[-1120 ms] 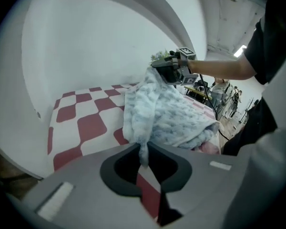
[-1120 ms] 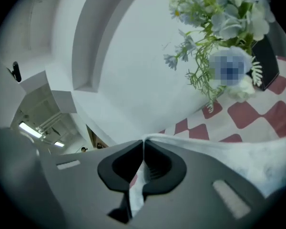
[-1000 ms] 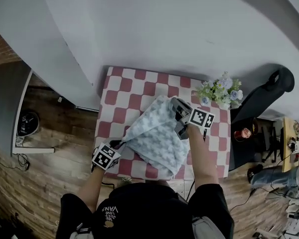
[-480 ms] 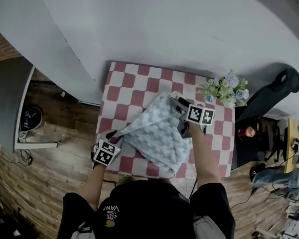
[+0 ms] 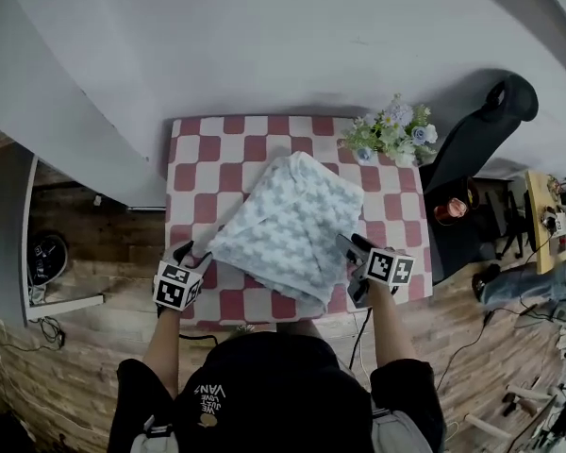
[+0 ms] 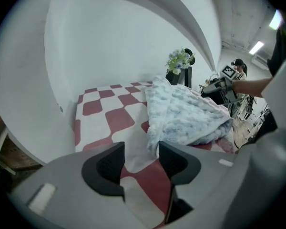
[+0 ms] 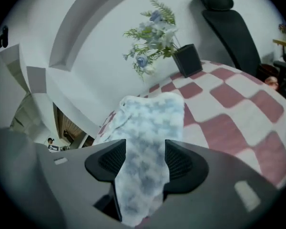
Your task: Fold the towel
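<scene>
A pale blue, bumpy towel point(image 5: 288, 229) lies folded on the red and white checkered table point(image 5: 203, 149). My left gripper point(image 5: 191, 255) is at the towel's near left corner. In the left gripper view its jaws point(image 6: 142, 151) are opening, and the towel's corner point(image 6: 155, 128) hangs loose just inside the right pad. My right gripper point(image 5: 351, 253) is at the towel's near right edge. Its jaws point(image 7: 145, 159) stand wide apart, and the towel point(image 7: 148, 128) lies between them unpressed.
A pot of flowers point(image 5: 389, 132) stands at the table's far right corner, with a black chair point(image 5: 476, 135) beside it. A white wall point(image 5: 292, 36) rises behind the table. Wooden floor point(image 5: 85, 234) lies to the left, and clutter to the right.
My right gripper let go at the towel's far middle and drew back to the near right edge. The towel has settled into a flatter fold. My left gripper's jaws have parted at the corner.
</scene>
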`<move>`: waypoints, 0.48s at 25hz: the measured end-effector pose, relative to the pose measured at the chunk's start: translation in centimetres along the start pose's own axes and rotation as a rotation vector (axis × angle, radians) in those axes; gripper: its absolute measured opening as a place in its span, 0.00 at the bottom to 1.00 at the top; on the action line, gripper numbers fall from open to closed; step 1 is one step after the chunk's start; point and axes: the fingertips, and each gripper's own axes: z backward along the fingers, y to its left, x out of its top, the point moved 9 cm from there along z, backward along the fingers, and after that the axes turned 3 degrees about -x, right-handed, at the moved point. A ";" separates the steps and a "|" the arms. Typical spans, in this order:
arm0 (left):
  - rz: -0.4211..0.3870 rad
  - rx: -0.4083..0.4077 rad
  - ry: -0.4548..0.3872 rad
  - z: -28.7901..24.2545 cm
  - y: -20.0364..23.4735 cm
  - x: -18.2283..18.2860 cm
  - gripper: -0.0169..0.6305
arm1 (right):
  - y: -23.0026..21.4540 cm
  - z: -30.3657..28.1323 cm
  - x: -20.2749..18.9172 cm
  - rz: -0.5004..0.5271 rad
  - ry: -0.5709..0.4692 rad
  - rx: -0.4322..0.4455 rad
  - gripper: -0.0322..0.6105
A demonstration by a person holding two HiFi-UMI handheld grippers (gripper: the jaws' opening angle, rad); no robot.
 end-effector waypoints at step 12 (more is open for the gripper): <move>-0.483 -0.245 -0.176 -0.1 -15.7 5.7 0.34 | -4.1 3.4 3.5 0.219 -0.177 -0.119 0.43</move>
